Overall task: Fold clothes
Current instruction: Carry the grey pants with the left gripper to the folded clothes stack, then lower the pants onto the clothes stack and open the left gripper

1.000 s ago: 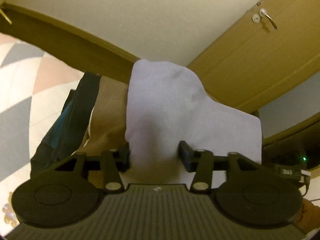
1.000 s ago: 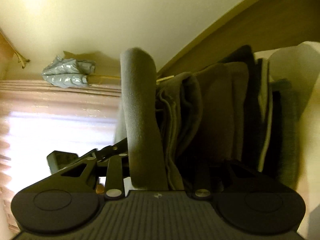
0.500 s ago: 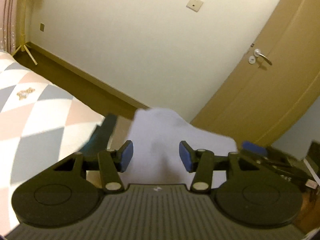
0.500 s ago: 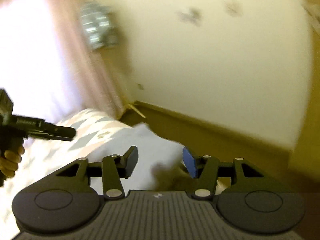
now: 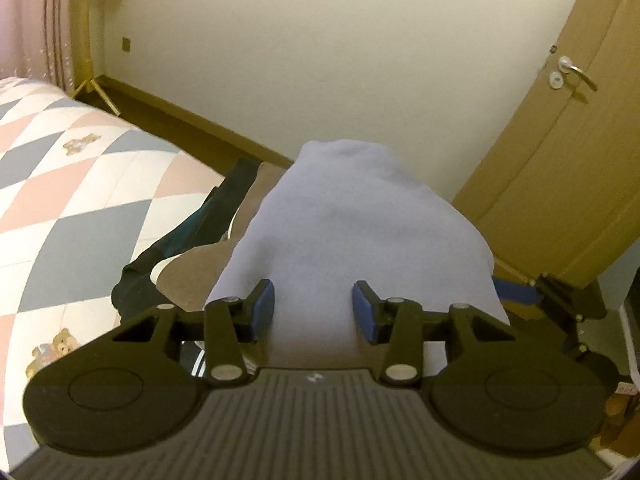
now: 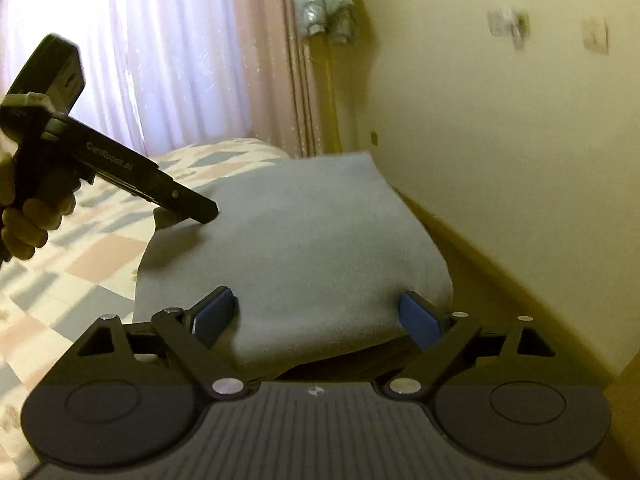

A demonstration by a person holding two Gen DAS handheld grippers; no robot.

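A folded light grey-blue garment (image 5: pixel 352 216) lies on top of a stack of folded clothes at the edge of the bed; it also shows in the right wrist view (image 6: pixel 296 248). Under it are a brown piece (image 5: pixel 192 268) and a dark teal and black piece (image 5: pixel 192 228). My left gripper (image 5: pixel 314 310) is open and empty just above the near edge of the garment; it shows in the right wrist view (image 6: pixel 180 208) at the garment's left edge. My right gripper (image 6: pixel 316 316) is wide open and empty over the garment's near side.
The bed has a quilt with pink, grey and white diamonds (image 5: pixel 72 184). A cream wall (image 5: pixel 320 60) and brown baseboard (image 5: pixel 192 124) run behind the stack. A wooden door (image 5: pixel 568 140) stands at right. Pink curtains (image 6: pixel 160 60) hang behind the bed.
Both grippers let go of the garment and drew back from the stack. The right gripper opened wider and turned from a sideways close-up of the stack to a level view above it.
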